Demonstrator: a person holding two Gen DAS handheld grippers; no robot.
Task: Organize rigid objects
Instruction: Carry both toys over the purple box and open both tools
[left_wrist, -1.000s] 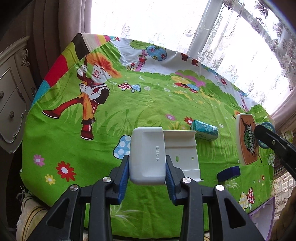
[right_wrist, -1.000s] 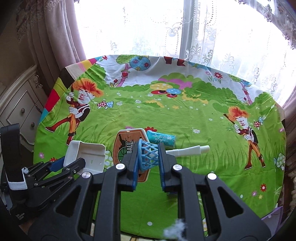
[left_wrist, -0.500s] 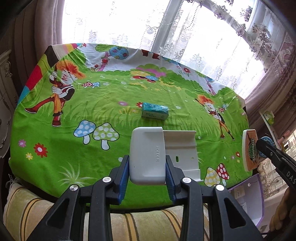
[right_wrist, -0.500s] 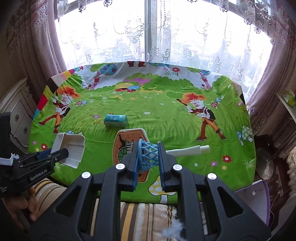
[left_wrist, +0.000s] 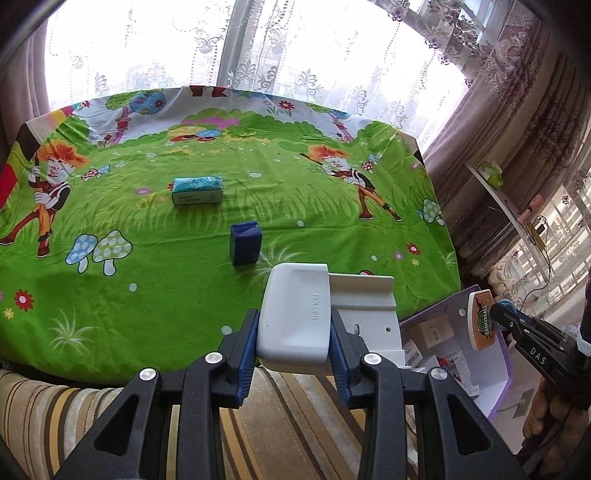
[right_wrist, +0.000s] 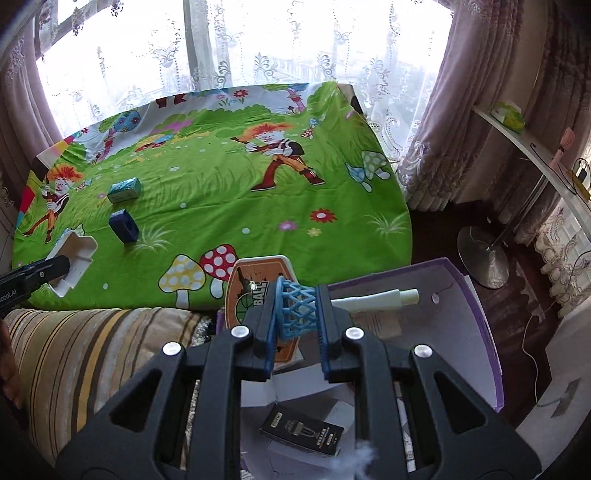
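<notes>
Both hand-held grippers clamp loads: left (left_wrist: 293, 338) white holder (left_wrist: 295, 314), right (right_wrist: 295, 326) toy hoop (right_wrist: 295, 306).

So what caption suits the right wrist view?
Right gripper carries a toy basketball hoop over a purple-edged box.

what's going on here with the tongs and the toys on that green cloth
A person is tidying with two tongs. The left tongs are shut on a white holder; the right tongs grip the blue net of a toy basketball hoop, over a purple-edged box. A teal box and blue block lie on the cloth.
</notes>
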